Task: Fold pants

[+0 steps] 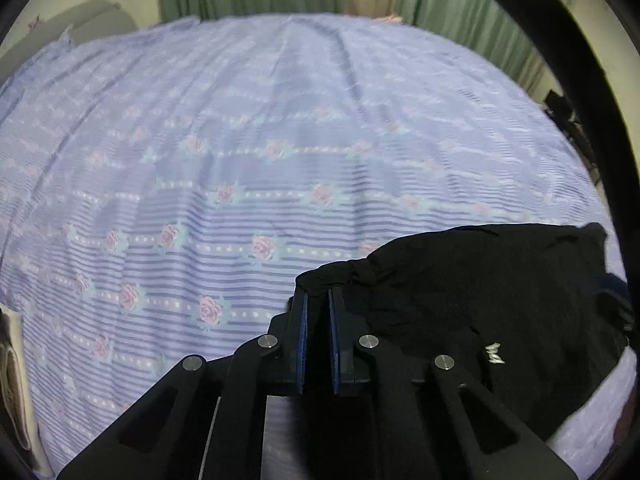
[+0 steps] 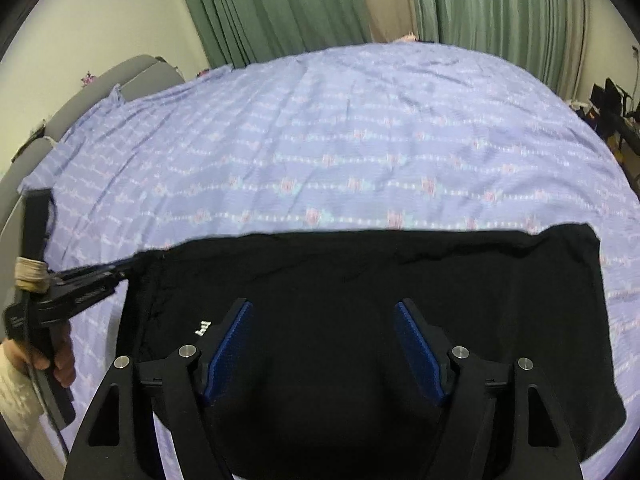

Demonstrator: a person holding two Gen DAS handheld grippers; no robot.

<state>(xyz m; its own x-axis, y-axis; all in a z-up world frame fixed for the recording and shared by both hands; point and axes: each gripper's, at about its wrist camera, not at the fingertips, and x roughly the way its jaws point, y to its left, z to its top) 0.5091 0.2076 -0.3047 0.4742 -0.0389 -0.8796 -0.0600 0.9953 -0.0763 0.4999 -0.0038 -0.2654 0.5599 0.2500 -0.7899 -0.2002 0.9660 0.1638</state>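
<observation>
Black pants (image 2: 360, 280) lie on the bed as a wide flat shape with a small white logo near their left side. In the left wrist view the pants (image 1: 480, 300) sit at the lower right. My left gripper (image 1: 318, 294) is shut on the pants' left corner; it also shows in the right wrist view (image 2: 124, 266), pinching that corner at the far left. My right gripper (image 2: 324, 308) is open wide and empty, hovering over the middle of the pants.
The bed is covered by a lilac sheet (image 2: 340, 140) with rows of pink roses. Green curtains (image 2: 280, 4) hang behind it. A grey headboard (image 2: 120, 76) stands at the left, and dark furniture (image 2: 612, 108) at the far right.
</observation>
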